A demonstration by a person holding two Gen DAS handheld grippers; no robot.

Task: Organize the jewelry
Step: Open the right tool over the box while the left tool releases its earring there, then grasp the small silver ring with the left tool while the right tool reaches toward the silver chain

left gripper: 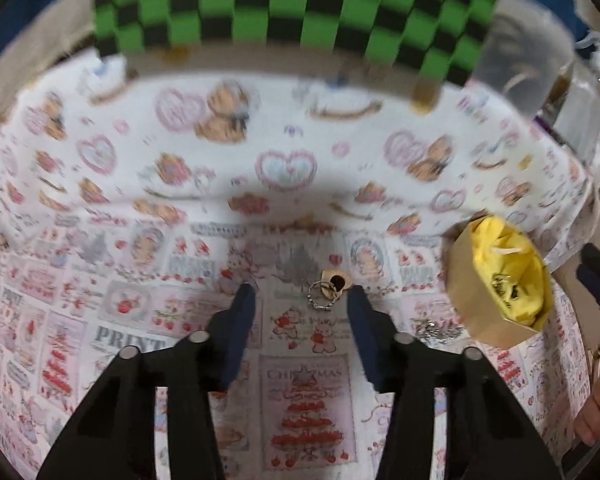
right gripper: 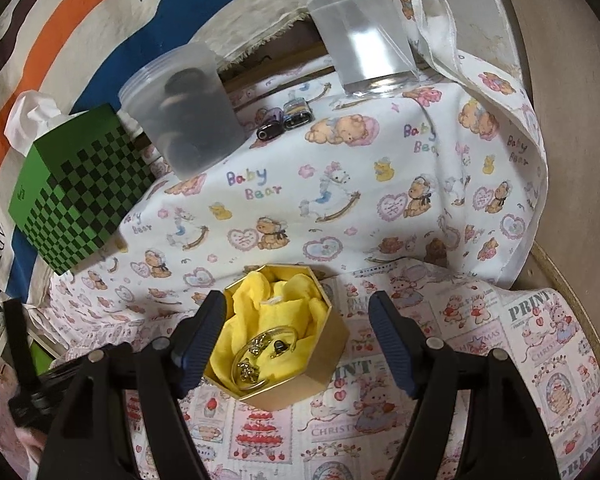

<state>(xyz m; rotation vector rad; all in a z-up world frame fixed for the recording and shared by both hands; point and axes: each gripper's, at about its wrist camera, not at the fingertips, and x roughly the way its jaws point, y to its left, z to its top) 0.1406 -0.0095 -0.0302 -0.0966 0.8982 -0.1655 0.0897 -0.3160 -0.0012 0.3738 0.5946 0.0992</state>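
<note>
A gold hexagonal box (right gripper: 300, 354) lined with yellow cloth holds a gold bangle and small charms (right gripper: 260, 354). My right gripper (right gripper: 298, 304) is open, its fingers on either side of the box, above it. In the left wrist view the same box (left gripper: 496, 284) stands at the right. My left gripper (left gripper: 302, 294) is open and empty just above the cloth. A silver ring with a gold heart charm (left gripper: 326, 290) lies between its fingertips, nearer the right one. Another silvery piece (left gripper: 436, 330) lies beside the box.
A green and black checkered box (right gripper: 84, 192) stands at the far left of the table. A frosted tub (right gripper: 184, 112), a clear glass (right gripper: 360, 28) and two small dark items (right gripper: 286, 120) stand at the back. A printed cloth (right gripper: 380, 184) covers the table.
</note>
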